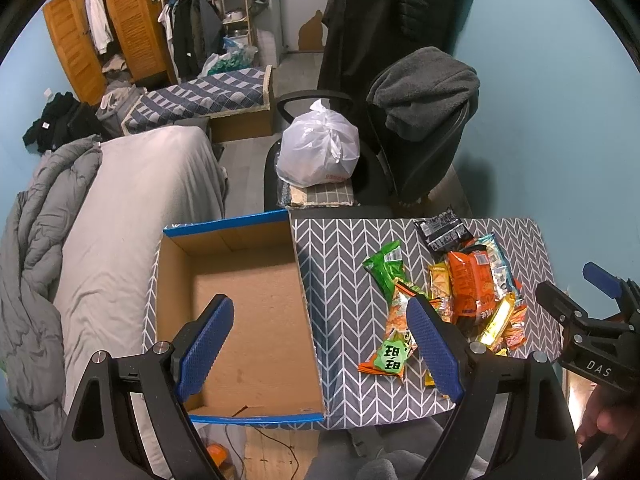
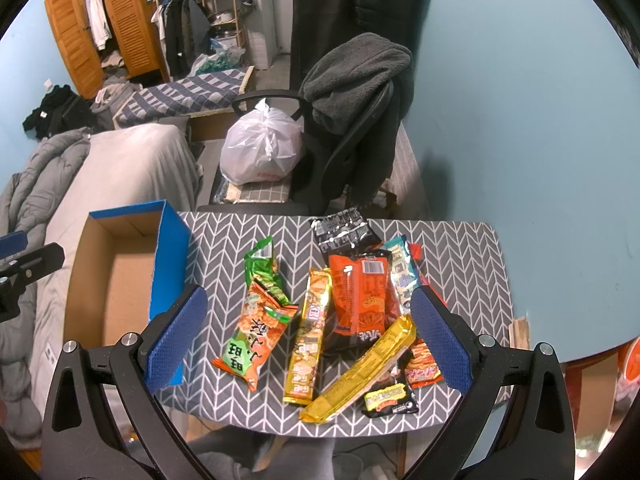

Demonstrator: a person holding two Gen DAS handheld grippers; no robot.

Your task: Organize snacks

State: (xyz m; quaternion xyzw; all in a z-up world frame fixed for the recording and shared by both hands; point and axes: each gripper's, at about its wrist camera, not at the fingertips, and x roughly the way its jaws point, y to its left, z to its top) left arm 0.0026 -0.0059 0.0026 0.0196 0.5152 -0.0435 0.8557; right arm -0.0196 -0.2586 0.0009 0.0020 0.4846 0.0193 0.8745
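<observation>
A pile of snack packets point(image 2: 352, 312) lies on the table with the grey chevron cloth point(image 2: 460, 264); it also shows in the left wrist view point(image 1: 452, 300). Among them are an orange-green packet point(image 2: 256, 336), a green packet point(image 2: 264, 268), two long gold packets point(image 2: 308, 344), an orange pouch point(image 2: 360, 292) and a black packet point(image 2: 344, 228). An empty cardboard box with a blue rim point(image 1: 240, 308) stands at the table's left edge. My left gripper point(image 1: 316, 344) is open above the box's right wall. My right gripper point(image 2: 308, 336) is open above the pile, holding nothing.
An office chair with a dark fleece over its back point(image 2: 352, 80) and a white plastic bag point(image 2: 260, 148) on its seat stands behind the table. A bed with grey bedding point(image 1: 120, 208) lies to the left. The blue wall point(image 2: 520, 120) is on the right.
</observation>
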